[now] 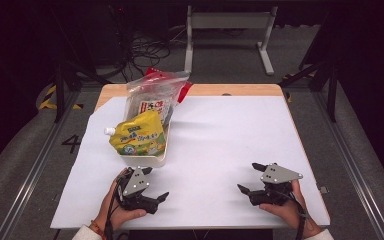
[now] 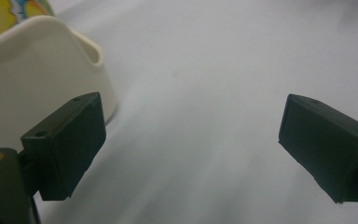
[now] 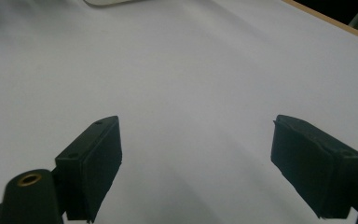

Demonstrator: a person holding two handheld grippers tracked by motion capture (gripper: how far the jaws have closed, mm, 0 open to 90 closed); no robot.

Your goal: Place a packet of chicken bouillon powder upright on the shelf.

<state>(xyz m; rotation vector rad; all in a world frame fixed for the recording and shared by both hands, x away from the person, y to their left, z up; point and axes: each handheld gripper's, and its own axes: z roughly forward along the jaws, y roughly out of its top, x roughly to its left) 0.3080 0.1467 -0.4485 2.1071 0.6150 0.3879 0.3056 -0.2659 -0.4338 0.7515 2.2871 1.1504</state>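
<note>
Cream tub [image 1: 145, 158] parked toward the near-left part of the white worktop [image 1: 220, 150], loaded up: yellow spouted pouch [image 1: 137, 136] flopped on top, clear zip bag [image 1: 152, 97] with printed packets leaning up behind it toward the far edge. Sits just beyond the left gripper [image 1: 156, 184], close but not touching, going by the gripper's own view where the tub wall [image 2: 42, 70] curves past the left-hand jaw with a sliver of white between.

Left gripper's jaws spread wide, nothing between them, just bare sheet. Right gripper [image 1: 250, 177] same story over by the near-right corner: jaws wide apart, empty, well away from the tub, tub edge [image 3: 109, 2] barely peeking in at the top of its view.

Looks like the reach-in stage, probably going for the tub or the pouch in it. Tips for doing it clean:
- Swing the left gripper round to face the tub rim square-on, since right now it's aimed past the side of it.
- Straddle the near wall, one jaw inside and one outside, before squeezing. Thin rim, so seat it deep.
- Watch the pouch: soft, slumped over the rim, easy to pinch by accident.
- Tall bag leaning at the back could tip if the tub gets jerked, so slow and level.
</note>
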